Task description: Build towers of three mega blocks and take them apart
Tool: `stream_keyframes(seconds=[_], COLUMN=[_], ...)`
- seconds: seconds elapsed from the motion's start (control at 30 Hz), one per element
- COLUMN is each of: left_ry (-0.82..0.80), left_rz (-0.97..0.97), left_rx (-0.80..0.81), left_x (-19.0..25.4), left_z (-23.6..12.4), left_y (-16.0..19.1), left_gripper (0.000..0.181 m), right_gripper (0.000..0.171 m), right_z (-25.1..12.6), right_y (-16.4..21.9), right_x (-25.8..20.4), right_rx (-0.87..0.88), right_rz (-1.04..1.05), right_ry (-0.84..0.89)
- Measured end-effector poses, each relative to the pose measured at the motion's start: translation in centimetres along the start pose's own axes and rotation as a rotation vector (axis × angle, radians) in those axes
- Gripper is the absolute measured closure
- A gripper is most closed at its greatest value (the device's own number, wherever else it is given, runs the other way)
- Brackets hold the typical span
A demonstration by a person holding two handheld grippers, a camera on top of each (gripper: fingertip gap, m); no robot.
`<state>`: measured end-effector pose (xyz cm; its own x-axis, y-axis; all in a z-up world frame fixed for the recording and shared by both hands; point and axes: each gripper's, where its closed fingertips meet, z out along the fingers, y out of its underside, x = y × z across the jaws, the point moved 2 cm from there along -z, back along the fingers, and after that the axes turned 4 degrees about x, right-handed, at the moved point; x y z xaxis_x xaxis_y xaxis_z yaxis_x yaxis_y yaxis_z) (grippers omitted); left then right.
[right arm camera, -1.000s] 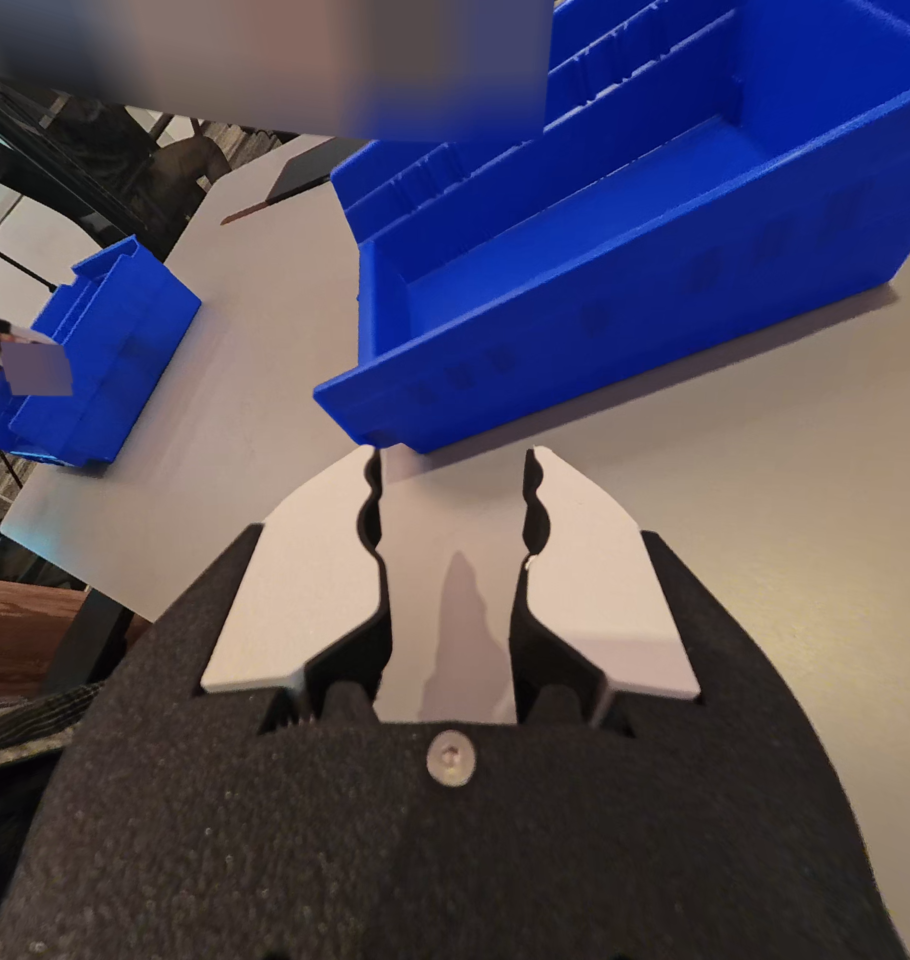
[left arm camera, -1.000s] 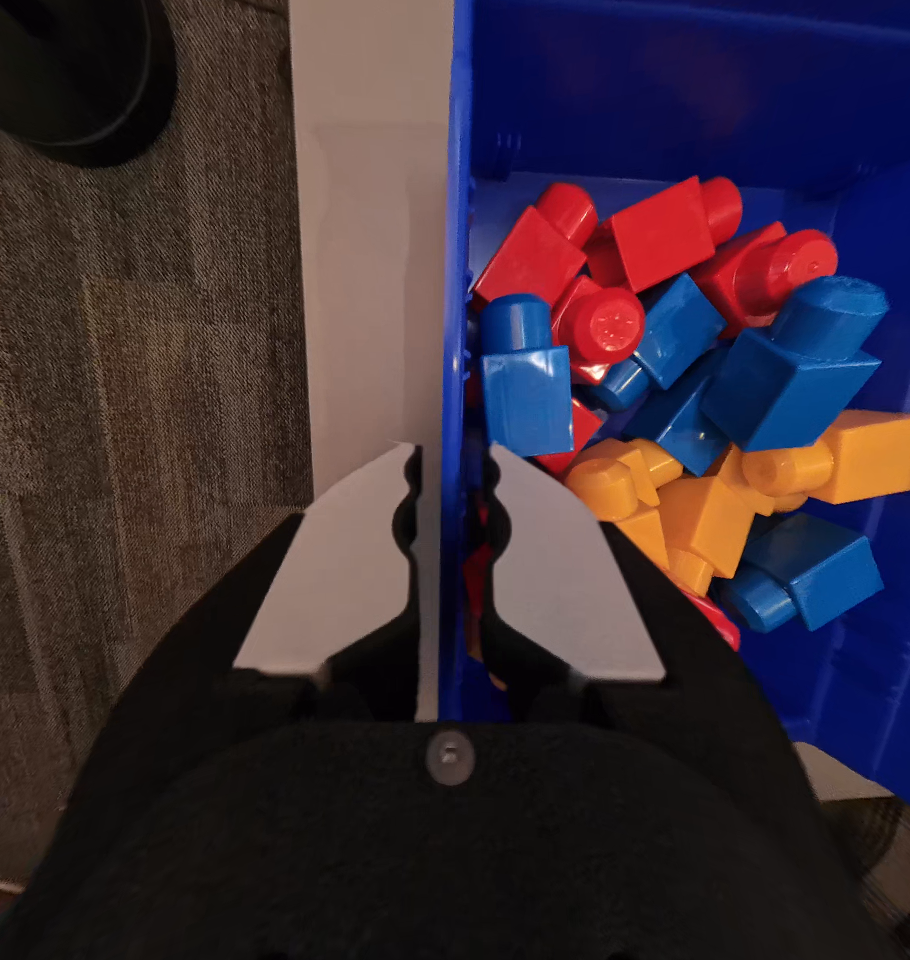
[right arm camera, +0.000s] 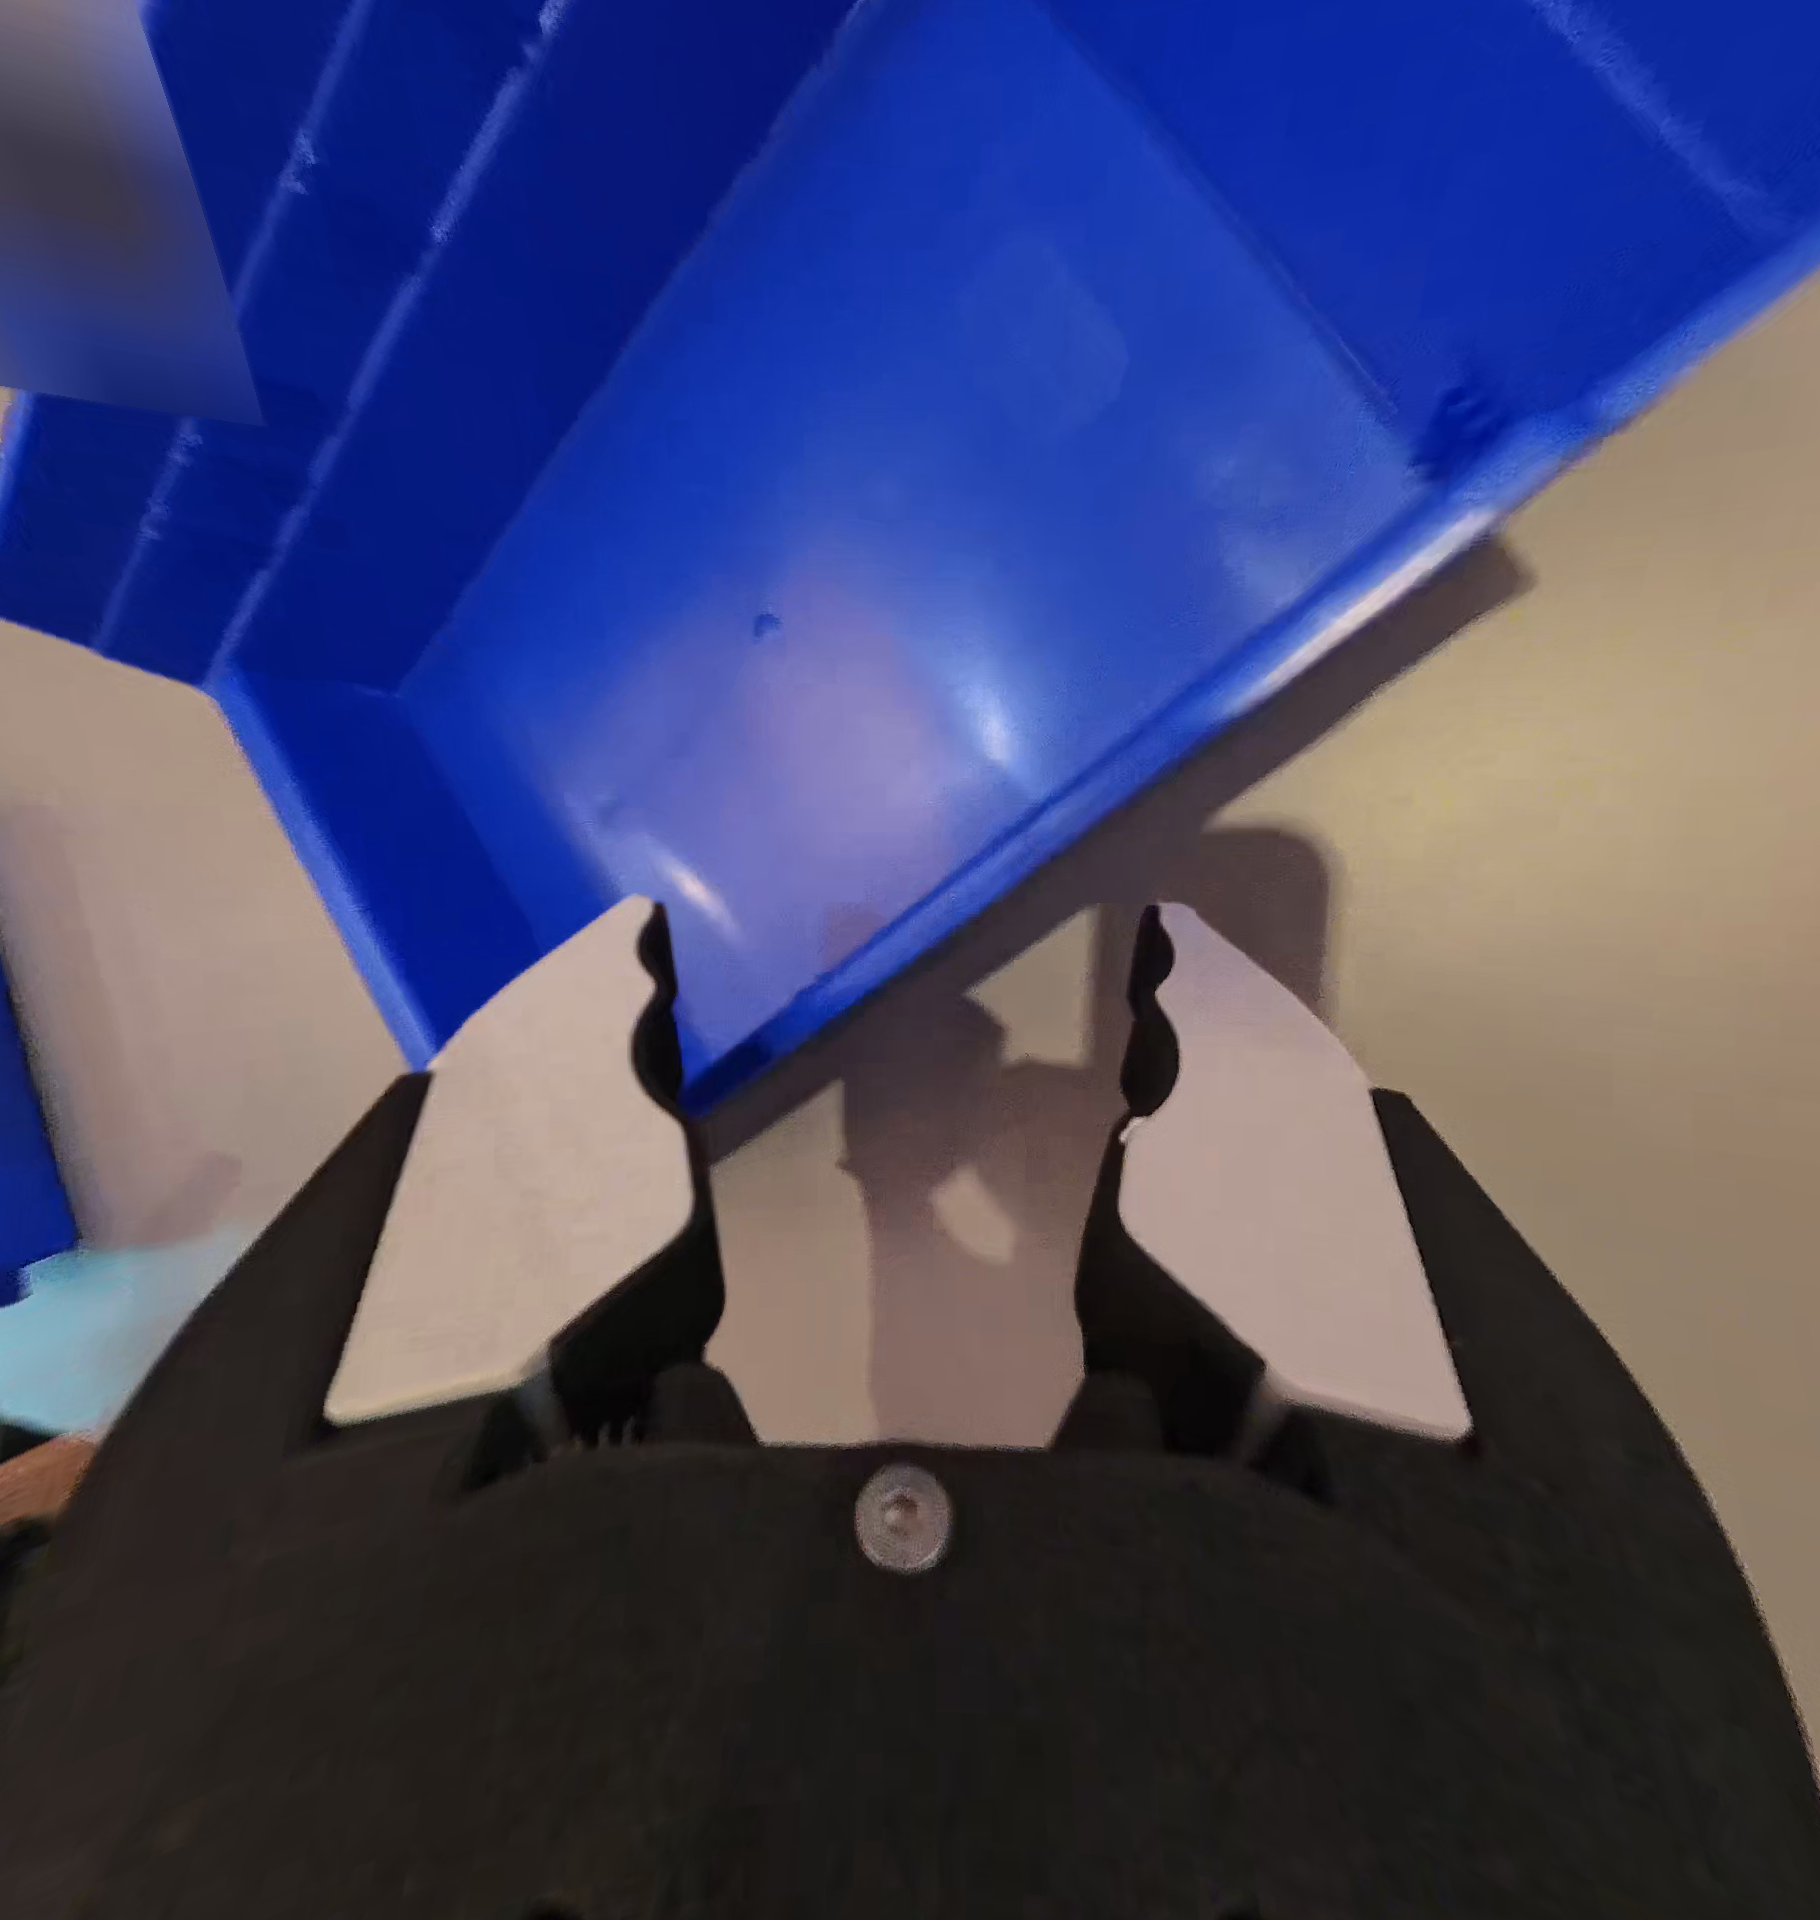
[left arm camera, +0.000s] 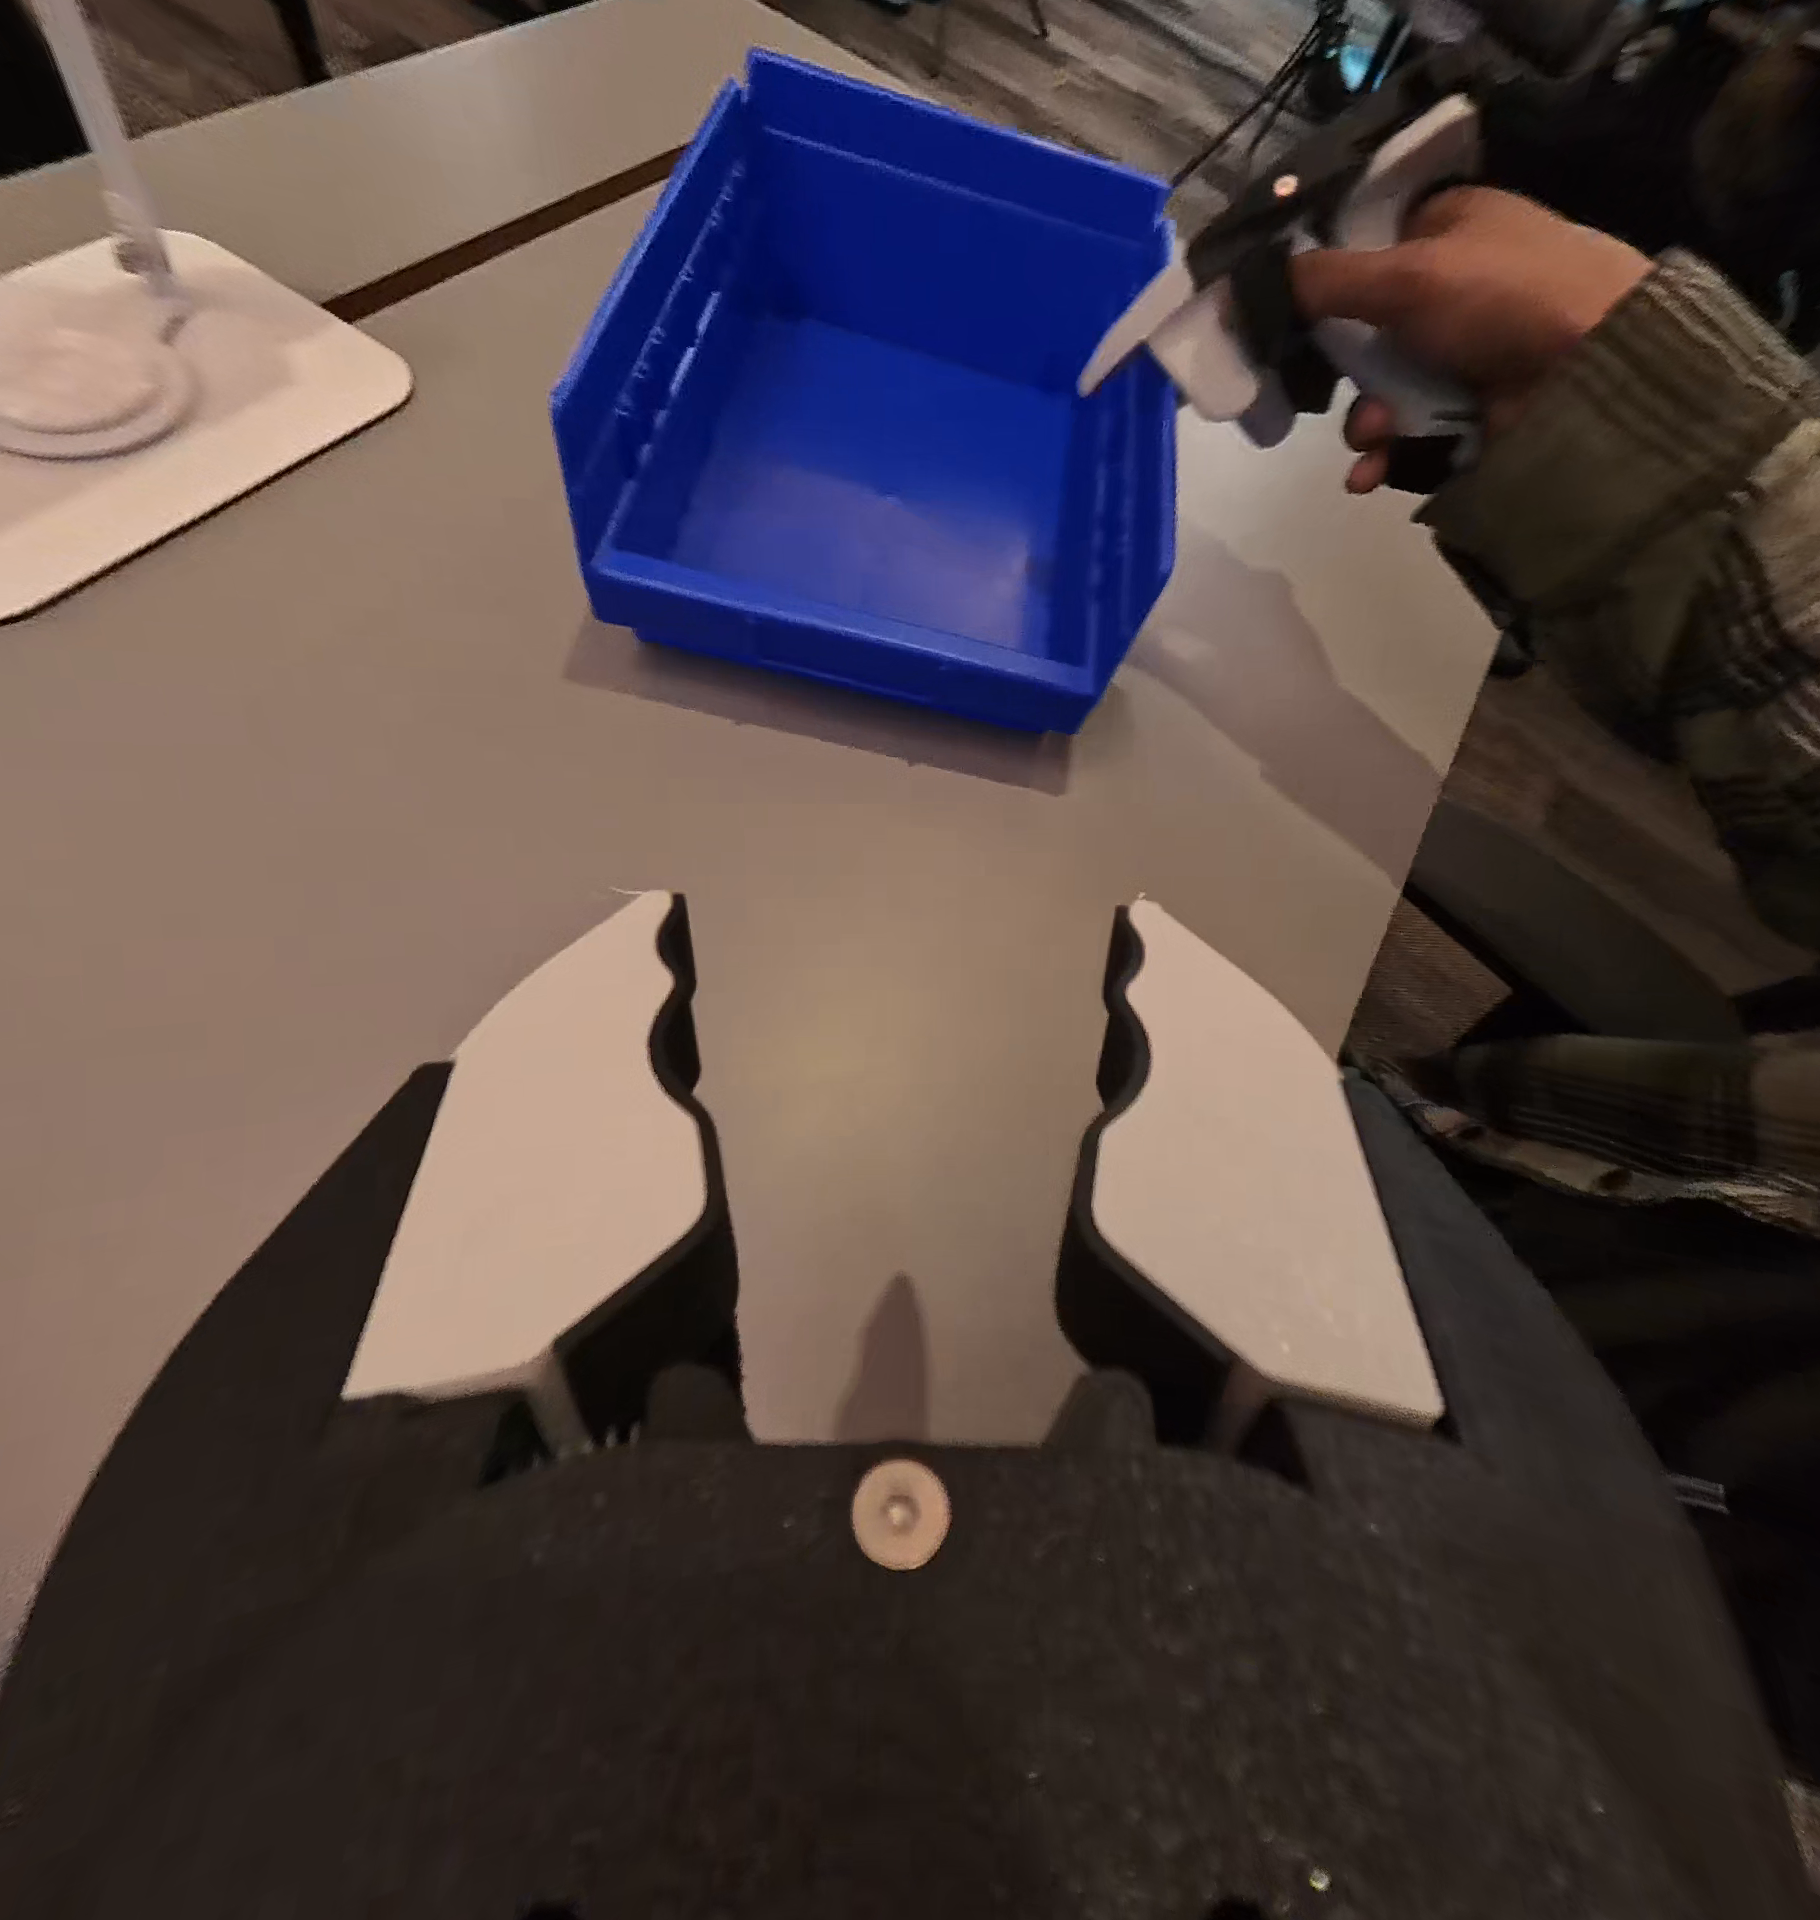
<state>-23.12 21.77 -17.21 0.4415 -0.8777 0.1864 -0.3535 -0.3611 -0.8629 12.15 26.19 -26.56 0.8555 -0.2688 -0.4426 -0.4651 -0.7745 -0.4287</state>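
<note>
My left hand-held gripper (left arm camera: 906, 909): fingers wide apart, holding nothing, over bare grey bench (left arm camera: 262, 831). My right hand-held gripper (right arm camera: 901, 914): fingers wide apart, holding nothing, tips above the near rim of a blue bin (right arm camera: 989, 582); contact with it cannot be told. Blue bin: on the bench, no blocks inside. Mega blocks: none in view. White lamp base (left arm camera: 85, 395): far left of the bench.

I look across a smooth grey-beige tabletop (left arm camera: 314, 790) lit warmly from above, with soft shadows on it. A dark narrow seam (left arm camera: 490, 244) crosses its far part. At my far left a white rounded-corner lamp base (left arm camera: 158, 416) with a pale slanted stem rests on it. Beyond the right edge lies brownish woven carpet (left arm camera: 1425, 977).
</note>
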Motion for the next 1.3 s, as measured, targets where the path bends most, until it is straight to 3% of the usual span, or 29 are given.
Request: stream_keyframes(seconds=[0.07,0.2,0.37,0.63,1.3], left_ry=[0.02,0.049,0.068,0.059,0.056], left_rz=[-0.008,-0.032,-0.059,-0.075,-0.115], left_rx=[-0.004,0.019,0.029,0.035,-0.039], left_x=[0.2,0.0,-0.4,-1.1,-2.0], left_z=[0.4,0.4,0.5,0.0,3.1], left_y=[0.4,0.8,1.6,2.2,3.3], left_gripper=[0.106,0.109,0.11,0.112,0.116], right_gripper=[0.108,0.142,0.153,0.166,0.168], right_z=[0.4,-0.5,-1.5,-3.2,-5.1], right_y=[-0.1,-1.0,-1.6,-3.6,-11.5], right_x=[-1.2,-0.3,1.6,6.6,17.4], right_rx=[-0.037,-0.065,-0.155,-0.249,-0.256], right_rz=[0.029,-0.015,-0.051,-0.163,-0.254], right_ry=[-0.082,-0.036,0.051,0.255,0.297])
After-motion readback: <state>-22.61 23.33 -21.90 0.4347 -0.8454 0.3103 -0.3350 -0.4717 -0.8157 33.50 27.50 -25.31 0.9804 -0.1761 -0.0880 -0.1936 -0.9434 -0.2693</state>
